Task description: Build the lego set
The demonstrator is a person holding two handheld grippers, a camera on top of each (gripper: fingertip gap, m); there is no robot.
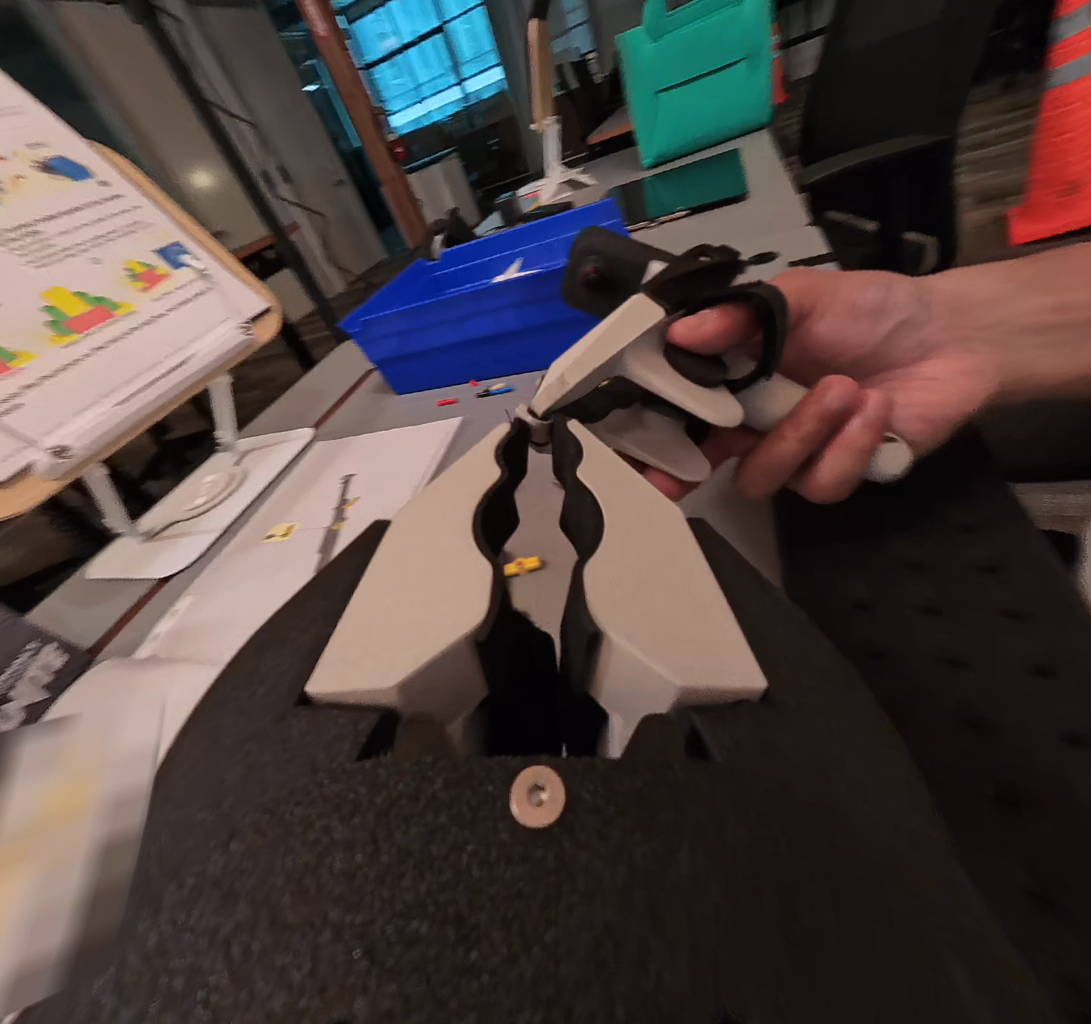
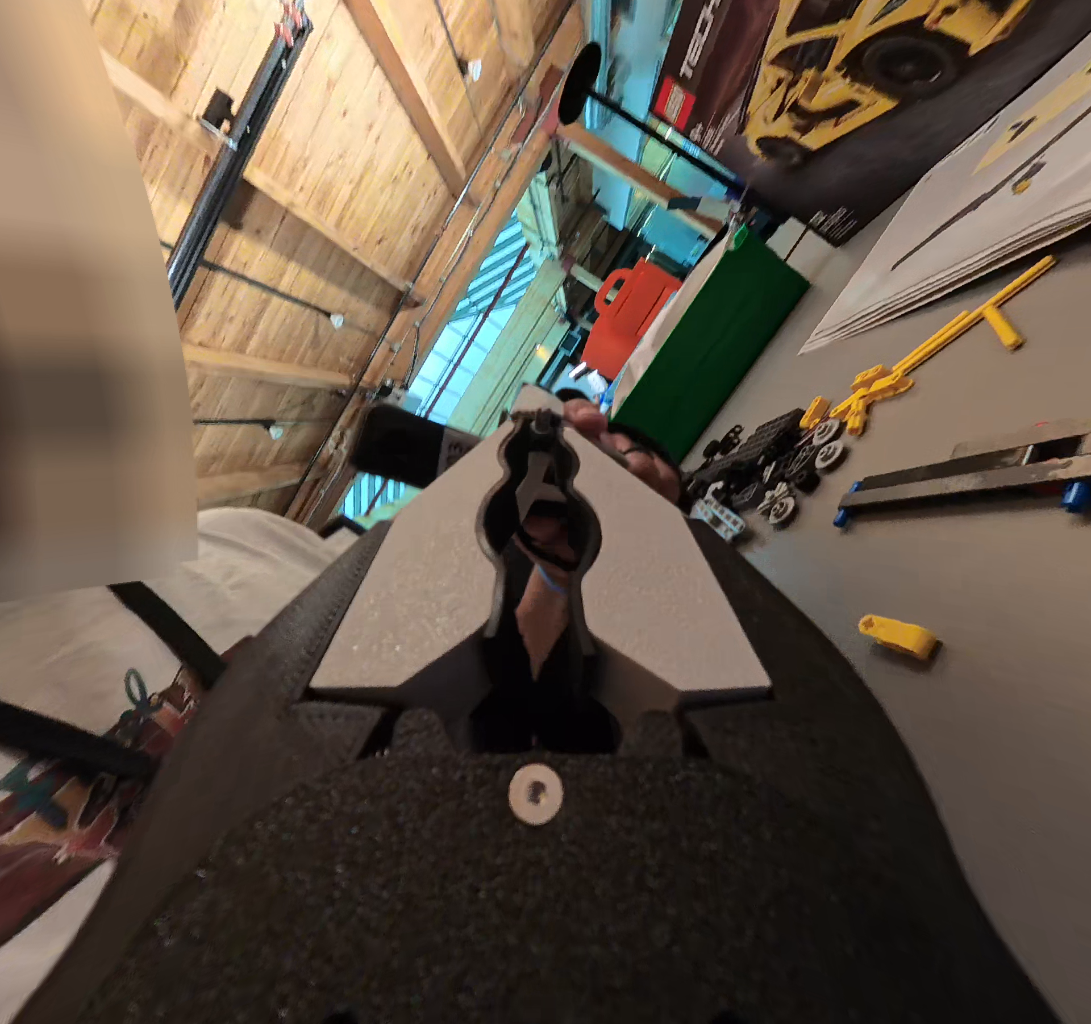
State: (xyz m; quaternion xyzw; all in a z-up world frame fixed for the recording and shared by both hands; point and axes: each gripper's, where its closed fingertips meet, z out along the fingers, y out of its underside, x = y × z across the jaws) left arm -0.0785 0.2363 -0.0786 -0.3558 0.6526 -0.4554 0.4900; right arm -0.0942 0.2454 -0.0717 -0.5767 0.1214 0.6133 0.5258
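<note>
In the left wrist view my left gripper [image 1: 536, 430] and my right gripper [image 1: 540, 410], held in a hand [image 1: 874, 370], meet tip to tip above the grey table [image 1: 413, 405]. A small grey lego piece [image 1: 534, 422] sits where the tips meet, and both pairs of jaws are nearly closed on it. In the right wrist view my right gripper [image 2: 538, 424] pinches the same small grey piece [image 2: 538, 419]. The left gripper and the hand holding it show behind and through the gap. A partly built black chassis with grey wheels [image 2: 767, 464] lies on the table.
A blue bin [image 1: 472, 322], a few small loose pieces [image 1: 490, 392], a yellow piece [image 1: 522, 566] and instruction sheets [image 1: 366, 476] lie ahead. A booklet on a stand [image 1: 88, 287] is at the left. Yellow parts [image 2: 874, 393], a yellow connector [image 2: 900, 635], a long black beam [image 2: 968, 479] and the set's box [image 2: 856, 51] are nearby. Less than 4 cm separates the two grippers' tips. Both grippers' tips are roughly 12 cm from the yellow connector [image 2: 900, 635].
</note>
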